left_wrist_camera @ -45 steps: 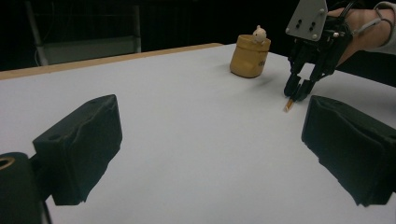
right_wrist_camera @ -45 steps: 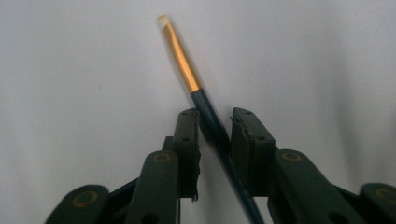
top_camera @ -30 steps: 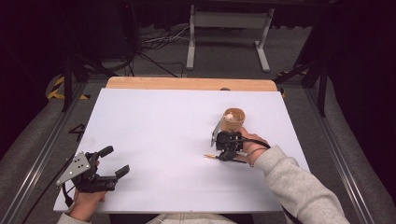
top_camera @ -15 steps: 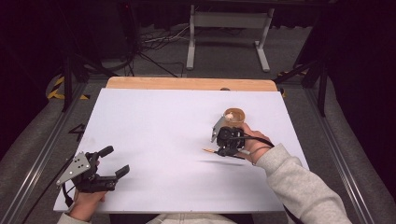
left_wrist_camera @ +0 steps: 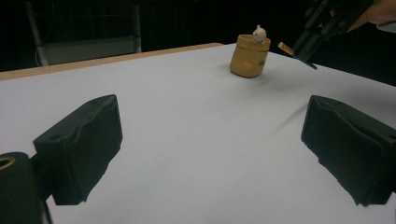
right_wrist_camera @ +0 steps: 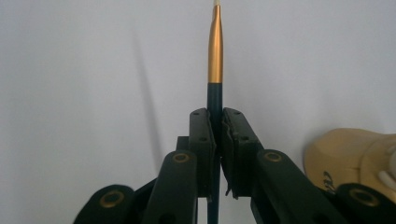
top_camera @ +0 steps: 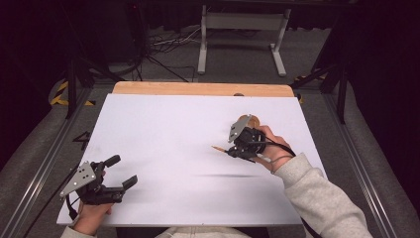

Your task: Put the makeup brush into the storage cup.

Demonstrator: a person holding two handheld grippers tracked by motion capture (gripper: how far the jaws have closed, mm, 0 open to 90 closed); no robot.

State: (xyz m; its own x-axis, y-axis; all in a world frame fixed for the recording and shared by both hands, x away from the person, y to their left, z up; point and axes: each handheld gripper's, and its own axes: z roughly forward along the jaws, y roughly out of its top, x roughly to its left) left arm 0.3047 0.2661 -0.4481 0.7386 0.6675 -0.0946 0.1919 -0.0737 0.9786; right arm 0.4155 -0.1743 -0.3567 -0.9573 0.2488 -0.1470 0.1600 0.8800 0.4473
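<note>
My right gripper hangs above the right half of the white table top, shut on a thin pen with a dark shaft, a gold section and a pale tip. The pen's tip points left, and its shadow lies on the sheet below. Just behind that hand stands a yellow pot with a small white figure at its rim. My left gripper rests at the near left corner, open, with nothing between its jaws.
A bare wooden strip runs along the table's far edge. Metal rails border the table on both sides, and a stand and cables sit on the floor beyond. In the left gripper view the pot stands far right, with the right gripper over it.
My right gripper has risen from the table with the pen in it and drifted slightly toward me. The left gripper has stayed put.
</note>
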